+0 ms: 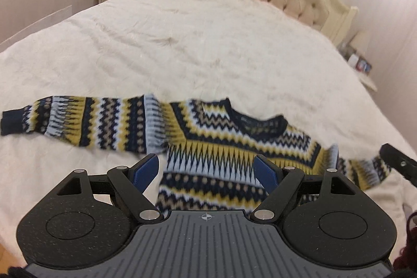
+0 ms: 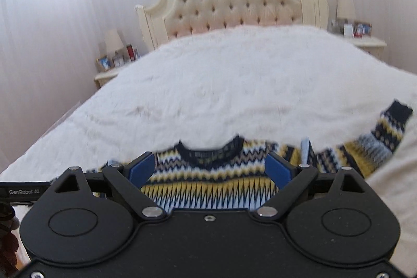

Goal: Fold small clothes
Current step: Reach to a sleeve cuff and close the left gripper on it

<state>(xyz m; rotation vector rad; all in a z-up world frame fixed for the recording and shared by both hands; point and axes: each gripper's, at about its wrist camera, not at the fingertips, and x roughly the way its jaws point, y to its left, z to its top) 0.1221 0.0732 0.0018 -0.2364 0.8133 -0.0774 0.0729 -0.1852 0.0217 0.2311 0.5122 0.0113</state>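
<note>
Fluffy white bedspread (image 1: 182, 43) bears zigzag-knit sweater (image 1: 221, 147).

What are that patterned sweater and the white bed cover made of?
The sweater looks like knitted wool or acrylic: zigzag bands, ribbed cuff and collar. The bed cover seems plush, faux-fur-like fabric, with a matte, fuzzy nap; blur leaves the fibre open.

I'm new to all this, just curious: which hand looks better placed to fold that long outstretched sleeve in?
Probably the left. The left gripper, open, hovers by the sweater where the spread sleeve joins the body. The right gripper, also open, hangs over the collar, farther from that sleeve.
</note>
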